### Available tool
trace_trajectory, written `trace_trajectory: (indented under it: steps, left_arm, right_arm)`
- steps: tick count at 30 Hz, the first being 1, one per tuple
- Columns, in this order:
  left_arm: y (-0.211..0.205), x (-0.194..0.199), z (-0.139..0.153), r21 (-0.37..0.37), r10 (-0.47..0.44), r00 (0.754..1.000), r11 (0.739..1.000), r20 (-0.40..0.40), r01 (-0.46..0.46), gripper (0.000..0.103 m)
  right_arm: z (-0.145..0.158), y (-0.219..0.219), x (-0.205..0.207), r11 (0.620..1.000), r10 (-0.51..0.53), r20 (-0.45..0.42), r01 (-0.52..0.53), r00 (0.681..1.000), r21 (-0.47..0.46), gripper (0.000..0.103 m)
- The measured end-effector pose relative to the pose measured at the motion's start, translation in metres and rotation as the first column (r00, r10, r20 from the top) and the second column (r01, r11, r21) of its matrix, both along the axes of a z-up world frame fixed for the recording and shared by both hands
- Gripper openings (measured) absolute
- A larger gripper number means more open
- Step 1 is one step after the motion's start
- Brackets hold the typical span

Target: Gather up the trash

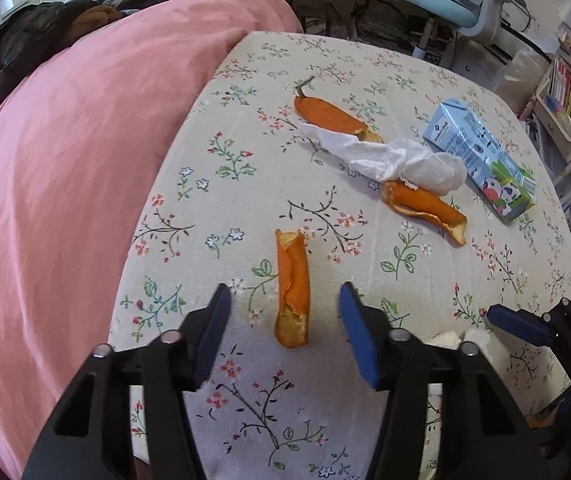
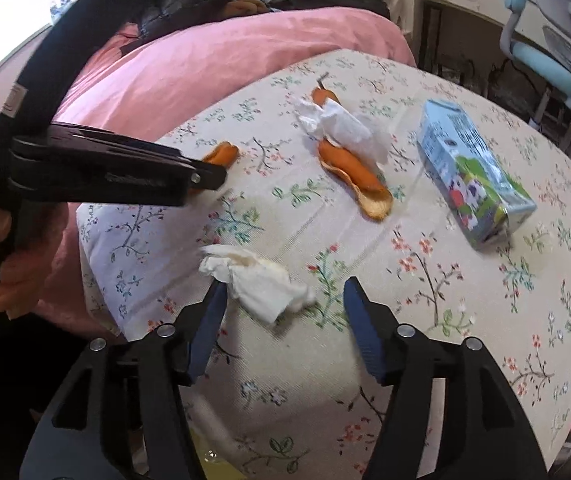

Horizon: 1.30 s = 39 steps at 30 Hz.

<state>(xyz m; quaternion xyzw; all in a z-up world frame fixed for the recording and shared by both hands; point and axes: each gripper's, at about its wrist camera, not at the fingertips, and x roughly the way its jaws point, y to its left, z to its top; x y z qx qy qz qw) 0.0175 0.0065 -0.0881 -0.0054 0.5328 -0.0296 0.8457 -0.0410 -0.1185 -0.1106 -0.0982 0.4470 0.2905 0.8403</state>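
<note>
Orange peel (image 1: 292, 288) lay between the open, empty left tool (image 1: 285, 300); thin, it might slip out. The right tool (image 2: 285, 300) stood open and empty at a tissue (image 2: 257, 280).

On the table (image 1: 365, 420) I count: orange peels (image 1: 292, 288), three; crumpled tissues (image 1: 397, 162), two; milk carton (image 1: 481, 160), one.

Ahead of the right gripper (image 2: 283, 320), a tissue (image 2: 343, 128) covered the middle of the far orange peel (image 2: 323, 95). Left gripper (image 2: 209, 174) hid part of another orange peel (image 2: 221, 154). Milk carton (image 2: 471, 172) print was too blurred to read.
</note>
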Motion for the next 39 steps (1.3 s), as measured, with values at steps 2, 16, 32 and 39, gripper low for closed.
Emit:
trace_trajectory:
  steps: [2,16,32,39]
  left_arm:
    - [0.001,0.002,-0.003,-0.010,-0.002,1.000,1.000,-0.015,0.002,0.039]
    - [-0.005,-0.002,0.006,-0.052,-0.034,0.999,0.998,0.018,0.035,0.016]
    - [-0.005,-0.059,0.030,-0.179,-0.028,0.994,0.983,0.109,0.047,0.015]
    - [-0.015,-0.096,0.022,-0.172,-0.048,0.995,0.983,0.087,0.062,0.015]
  right_arm:
    - [0.001,0.004,0.000,1.000,0.013,0.012,-0.013,1.000,0.005,0.060]
    - [0.001,0.011,0.003,0.998,0.035,-0.027,-0.033,0.999,0.047,0.018]
    - [0.035,-0.013,-0.052,0.984,-0.014,-0.024,0.018,1.000,0.177,0.017]
    - [0.033,-0.017,-0.100,0.985,-0.015,-0.055,0.024,0.998,0.172,0.017]
